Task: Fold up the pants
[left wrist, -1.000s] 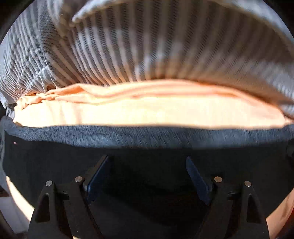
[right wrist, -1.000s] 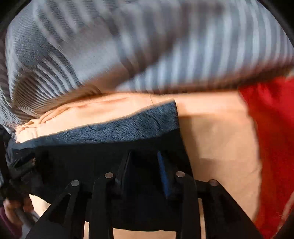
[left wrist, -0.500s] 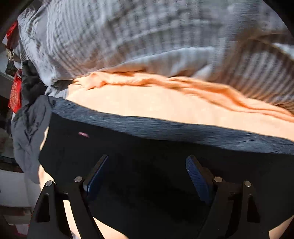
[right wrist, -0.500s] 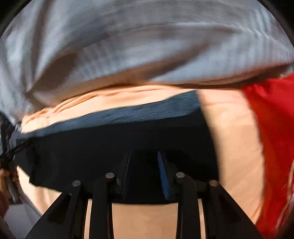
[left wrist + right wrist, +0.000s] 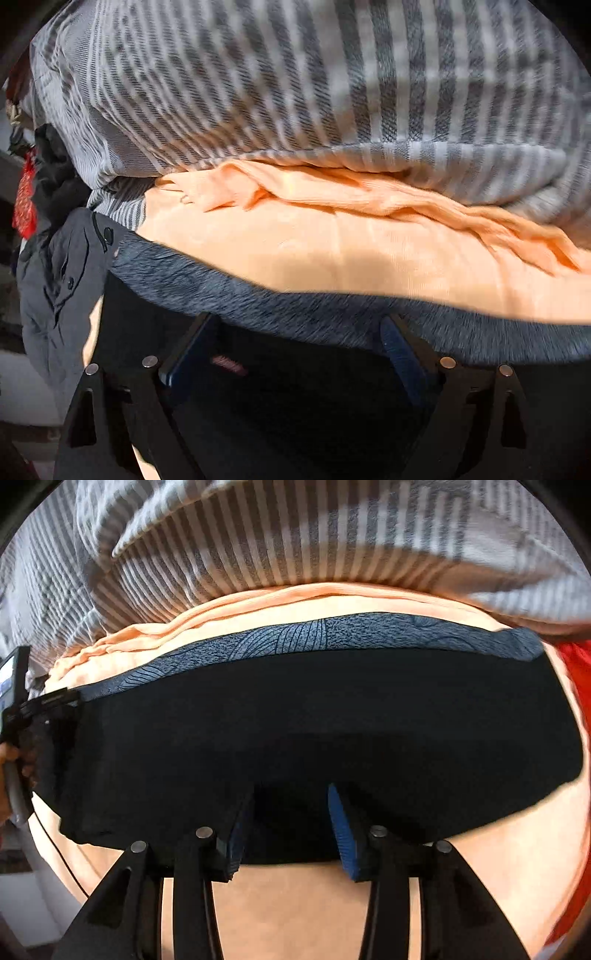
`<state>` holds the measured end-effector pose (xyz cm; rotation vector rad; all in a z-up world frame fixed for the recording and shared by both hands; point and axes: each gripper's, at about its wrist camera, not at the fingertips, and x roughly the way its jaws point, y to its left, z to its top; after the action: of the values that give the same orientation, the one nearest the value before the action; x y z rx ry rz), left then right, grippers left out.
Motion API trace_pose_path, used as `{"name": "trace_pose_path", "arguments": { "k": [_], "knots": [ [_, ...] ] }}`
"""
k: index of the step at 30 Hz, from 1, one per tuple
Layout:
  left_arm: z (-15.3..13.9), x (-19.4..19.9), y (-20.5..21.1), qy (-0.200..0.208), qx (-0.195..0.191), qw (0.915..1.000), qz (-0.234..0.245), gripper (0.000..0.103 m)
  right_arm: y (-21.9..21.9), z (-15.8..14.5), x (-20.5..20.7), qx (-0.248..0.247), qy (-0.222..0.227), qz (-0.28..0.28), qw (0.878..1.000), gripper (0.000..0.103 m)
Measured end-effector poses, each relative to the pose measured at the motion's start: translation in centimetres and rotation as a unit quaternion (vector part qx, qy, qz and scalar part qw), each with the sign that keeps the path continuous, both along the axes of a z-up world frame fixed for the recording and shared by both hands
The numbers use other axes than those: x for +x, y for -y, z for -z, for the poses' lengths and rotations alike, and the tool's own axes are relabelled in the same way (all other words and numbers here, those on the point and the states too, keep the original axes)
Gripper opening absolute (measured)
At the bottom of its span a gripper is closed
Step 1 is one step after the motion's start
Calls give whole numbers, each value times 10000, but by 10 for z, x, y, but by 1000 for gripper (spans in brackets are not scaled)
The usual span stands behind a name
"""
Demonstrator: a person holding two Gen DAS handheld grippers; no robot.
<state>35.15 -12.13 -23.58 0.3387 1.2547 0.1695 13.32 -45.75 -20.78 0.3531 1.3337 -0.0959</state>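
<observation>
The dark pants (image 5: 317, 716) lie folded flat on the orange sheet (image 5: 303, 904), their patterned blue waistband (image 5: 332, 635) on the far side, nearest the striped duvet (image 5: 295, 539). Right gripper (image 5: 291, 827) sits over the pants' near edge, jaws just opening, pads apart and no cloth pinched. Left gripper (image 5: 295, 354) hovers wide open above the dark cloth near the waistband, gripping nothing. Best now: lift both clear straight up so the fold isn't dragged, then check that the edges sit square.
</observation>
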Motion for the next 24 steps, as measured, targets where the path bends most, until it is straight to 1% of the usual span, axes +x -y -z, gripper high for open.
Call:
{"name": "trace_pose_path", "arguments": {
  "k": [1,2,3,4,5,7,8,9,10,12,14,16,18,20,21,22,23,24],
  "knots": [
    [-8,-9,-4,-24,-52,9998,167,91,-7,-12,-5,234,119,-90,9996,46],
    [-12,-17,-4,-32,-46,9996,267,91,-18,-16,-6,428,168,-165,9988,46],
    [-16,-27,-8,-27,-41,9993,369,91,-35,-17,-6,831,172,-244,9961,46],
    [-18,-38,-14,-57,-65,9990,433,91,-48,-12,-6,1283,125,-263,9913,46],
    [-17,-46,-18,-107,-89,9990,435,91,-65,-6,-3,1633,72,-276,9862,46],
    [-9,-63,-32,-261,-167,9986,418,91,-103,8,-2,2313,-26,-386,9721,46],
    [-5,-67,-38,-281,-178,9986,409,91,-119,15,-3,2479,-55,-412,9679,46],
    [-3,-72,-44,-237,-283,9986,384,92,-135,23,-1,2647,-92,-418,9634,46],
    [-4,-75,-50,-147,-447,9983,340,92,-142,28,-1,2741,-99,-395,9608,46],
    [-3,-74,-56,-138,-605,9977,268,92,-156,46,-1,2999,-228,-107,9536,46],
    [-3,-74,-56,-137,-650,9974,266,92,-160,62,1,3265,-368,207,9442,46],
    [-3,-74,-56,-116,-673,9972,317,92,-164,73,2,3456,-362,435,9367,46],
    [-4,-78,-56,-103,-710,9969,330,92,-161,75,0,3528,-316,572,9334,47],
    [-5,-79,-56,-134,-735,9967,303,92,-157,76,3,3701,-281,838,9248,47],
    [-7,-79,-56,-171,-759,9965,297,92,-155,76,5,3776,-274,968,9205,43],
    [-9,-81,-54,-202,-788,9962,318,92,-152,76,7,3809,-269,1103,9176,26],
    [-11,-83,-55,-230,-812,9957,379,91,-150,75,7,3826,-269,1131,9166,19],
    [-13,-86,-52,-240,-799,9955,455,91,-154,75,8,3821,-250,1121,9170,15]
  ]
}}
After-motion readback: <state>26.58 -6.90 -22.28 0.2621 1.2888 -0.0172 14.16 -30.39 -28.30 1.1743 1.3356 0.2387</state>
